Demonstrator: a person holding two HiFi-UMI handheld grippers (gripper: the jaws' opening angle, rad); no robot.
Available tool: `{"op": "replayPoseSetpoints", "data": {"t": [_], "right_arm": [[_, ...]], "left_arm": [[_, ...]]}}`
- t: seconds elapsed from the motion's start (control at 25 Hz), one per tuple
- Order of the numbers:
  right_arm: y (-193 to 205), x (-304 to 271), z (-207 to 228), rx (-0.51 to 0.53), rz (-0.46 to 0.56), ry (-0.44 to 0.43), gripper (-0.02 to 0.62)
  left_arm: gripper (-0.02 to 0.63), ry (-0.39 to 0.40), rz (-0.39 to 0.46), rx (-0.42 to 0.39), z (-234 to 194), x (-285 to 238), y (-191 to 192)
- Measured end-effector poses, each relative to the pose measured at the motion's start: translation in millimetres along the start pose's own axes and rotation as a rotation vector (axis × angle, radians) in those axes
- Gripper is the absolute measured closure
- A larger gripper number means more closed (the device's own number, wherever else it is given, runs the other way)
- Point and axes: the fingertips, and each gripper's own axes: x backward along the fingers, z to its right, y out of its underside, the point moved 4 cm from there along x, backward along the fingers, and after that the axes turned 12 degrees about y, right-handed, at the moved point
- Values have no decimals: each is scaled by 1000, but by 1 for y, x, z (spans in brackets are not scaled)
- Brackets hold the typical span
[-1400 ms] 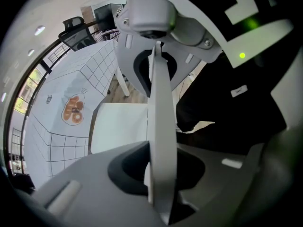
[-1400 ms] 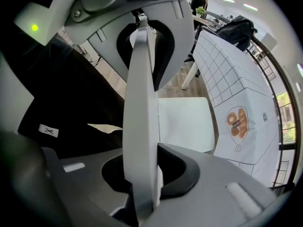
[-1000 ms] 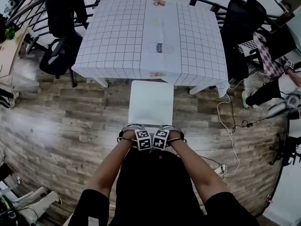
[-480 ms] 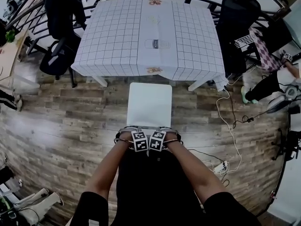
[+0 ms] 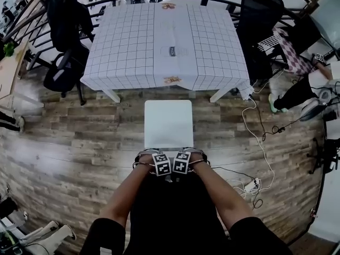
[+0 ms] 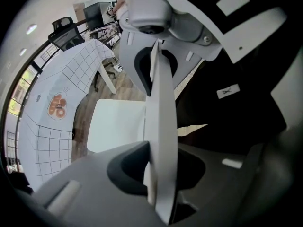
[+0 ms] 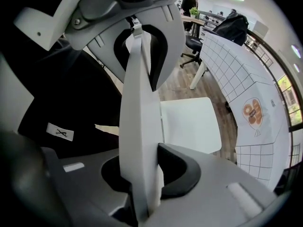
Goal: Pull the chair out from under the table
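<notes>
One white chair stands on plank flooring before the checked-cloth table.

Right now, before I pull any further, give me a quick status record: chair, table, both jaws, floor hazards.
chair seat: white, fully out from under the table, bare floor between them
table: checked cloth, straight ahead
left gripper: jaws clamped on the chair back
right gripper: jaws on the same chair back, just opened slightly
hazard: power strip with cables, right of the chair, not touching it
</notes>
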Motion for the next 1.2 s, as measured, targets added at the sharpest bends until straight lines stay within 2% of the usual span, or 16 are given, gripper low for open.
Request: {"op": "replayPoseSetpoints", "data": {"t": [0.16, 0.44, 0.56, 0.64, 0.76, 0.88, 1.04, 1.2], "right_arm": [[-8, 37, -27, 15, -21, -4, 514], [1, -2, -15, -45, 14, -27, 503], [-1, 8, -11, 5, 5, -35, 503], [-1, 11, -4, 20, -1, -44, 502], [4, 12, -3, -22, 11, -43, 495], [9, 19, -9, -61, 45, -43, 493], [21, 78, -19, -171, 114, -84, 479], [33, 79, -1, -254, 166, -69, 472]], "left_arm": [[521, -1, 11, 1, 38, 25, 3], [515, 6, 28, 14, 11, -6, 1], [517, 16, 2, -30, 11, 3, 0], [516, 39, 8, -18, 4, 10, 0], [492, 88, 70, 45, 2, 10, 0], [488, 96, 126, 67, 9, 14, 5], [504, 22, 204, 64, 49, 70, -7], [508, -23, 292, 128, 40, 71, -4]]}}
